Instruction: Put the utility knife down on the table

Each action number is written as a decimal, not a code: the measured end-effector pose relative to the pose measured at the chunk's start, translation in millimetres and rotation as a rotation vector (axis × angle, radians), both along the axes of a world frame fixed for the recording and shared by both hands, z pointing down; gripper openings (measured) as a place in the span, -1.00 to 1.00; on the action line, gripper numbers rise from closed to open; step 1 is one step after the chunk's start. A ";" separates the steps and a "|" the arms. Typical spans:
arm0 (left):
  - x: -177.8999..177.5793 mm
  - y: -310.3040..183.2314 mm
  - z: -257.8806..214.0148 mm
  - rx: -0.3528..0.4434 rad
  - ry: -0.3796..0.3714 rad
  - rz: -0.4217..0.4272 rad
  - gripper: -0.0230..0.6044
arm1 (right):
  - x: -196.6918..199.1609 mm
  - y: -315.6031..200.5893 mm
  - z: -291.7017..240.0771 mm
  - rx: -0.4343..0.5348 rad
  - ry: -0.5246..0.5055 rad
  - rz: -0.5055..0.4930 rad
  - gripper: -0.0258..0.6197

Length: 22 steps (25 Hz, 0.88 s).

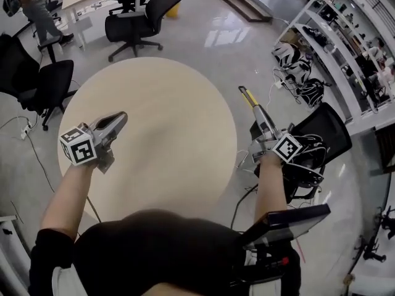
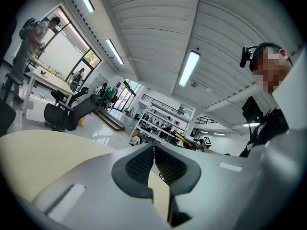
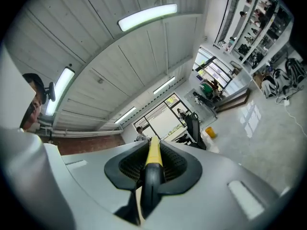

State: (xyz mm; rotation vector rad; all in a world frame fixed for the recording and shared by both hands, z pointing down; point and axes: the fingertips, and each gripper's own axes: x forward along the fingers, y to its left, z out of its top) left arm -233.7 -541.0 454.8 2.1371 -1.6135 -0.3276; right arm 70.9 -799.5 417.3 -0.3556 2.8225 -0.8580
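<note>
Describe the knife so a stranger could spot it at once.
Start at the round beige table. Just past its right edge, the right claw grips the knife, which sticks out ahead of the jaws. Its slim yellow-and-black body sets it apart from the grey claws; the left claw is shut and empty.

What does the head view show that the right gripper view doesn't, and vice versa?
Head view only: the round table, the left gripper over its left side, and the right gripper out past its right edge, not over it. Right gripper view only: the jaws closed on the utility knife, dark end nearest, yellow part pointing ahead, and the ceiling lights. Both: the utility knife held in the right gripper.
</note>
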 end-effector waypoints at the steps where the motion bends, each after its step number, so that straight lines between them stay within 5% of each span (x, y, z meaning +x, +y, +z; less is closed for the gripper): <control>1: -8.0 -13.2 3.5 -0.006 -0.012 -0.006 -0.90 | -13.7 -14.6 7.9 -0.007 0.003 -0.017 -0.65; 11: -57.1 -142.3 74.3 -0.079 -0.004 -0.022 -0.91 | -147.6 -121.8 112.5 -0.103 0.029 -0.154 -0.65; 22: -77.6 -224.4 175.9 -0.144 0.084 0.017 -0.91 | -234.9 -188.1 237.1 -0.231 0.104 -0.197 -0.65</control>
